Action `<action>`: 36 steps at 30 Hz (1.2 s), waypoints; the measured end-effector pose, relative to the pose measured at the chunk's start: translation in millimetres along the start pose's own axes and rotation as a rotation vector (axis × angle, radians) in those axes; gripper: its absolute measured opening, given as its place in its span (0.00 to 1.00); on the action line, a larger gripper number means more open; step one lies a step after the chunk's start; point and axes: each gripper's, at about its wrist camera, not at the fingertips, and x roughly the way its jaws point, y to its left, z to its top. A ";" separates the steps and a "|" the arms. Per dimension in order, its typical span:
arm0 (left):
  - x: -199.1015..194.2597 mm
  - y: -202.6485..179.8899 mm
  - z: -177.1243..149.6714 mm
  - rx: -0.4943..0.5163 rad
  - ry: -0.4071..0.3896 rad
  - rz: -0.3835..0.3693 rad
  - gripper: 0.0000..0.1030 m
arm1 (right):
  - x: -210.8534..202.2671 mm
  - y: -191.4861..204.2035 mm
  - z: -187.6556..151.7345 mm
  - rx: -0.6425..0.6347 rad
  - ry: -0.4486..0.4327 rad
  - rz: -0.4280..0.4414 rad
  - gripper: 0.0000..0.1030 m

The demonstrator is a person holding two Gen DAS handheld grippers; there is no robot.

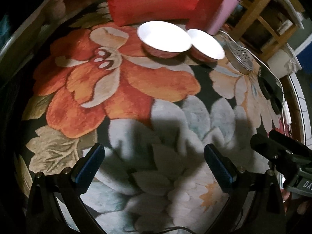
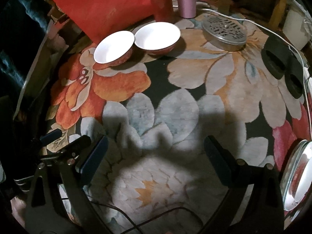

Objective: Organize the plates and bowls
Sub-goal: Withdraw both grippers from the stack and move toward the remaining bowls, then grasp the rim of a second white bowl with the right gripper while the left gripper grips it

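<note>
While both hover over the floral rug (image 1: 120,81), left hand-held gripper (image 1: 154,163) and right hand-held gripper (image 2: 156,156) are spread wide, empty. Two bowls (image 1: 163,36) (image 2: 157,36), rims touching, sit on the rug well ahead of the fingers; perforated metal lid (image 2: 224,32) ahead-right.

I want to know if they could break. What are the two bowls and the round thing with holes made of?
The two bowls look like glazed ceramic: smooth glossy white inside, red pattern outside; likely breakable. The round perforated lid looks like dull grey metal, with punched slots.
</note>
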 end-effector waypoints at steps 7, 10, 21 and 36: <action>16.0 29.1 5.6 -0.070 -0.001 0.004 0.99 | 23.0 9.1 5.5 -0.024 0.033 -0.002 0.96; 20.4 37.6 7.4 -0.082 -0.003 0.005 0.99 | 33.4 10.0 11.8 -0.014 0.050 0.010 0.96; 9.8 75.5 24.2 -0.147 -0.066 0.011 0.99 | 82.3 15.7 91.5 0.192 0.053 0.152 0.94; 12.7 105.8 16.0 -0.167 -0.053 0.012 0.99 | 147.5 56.0 129.8 0.336 0.085 0.168 0.24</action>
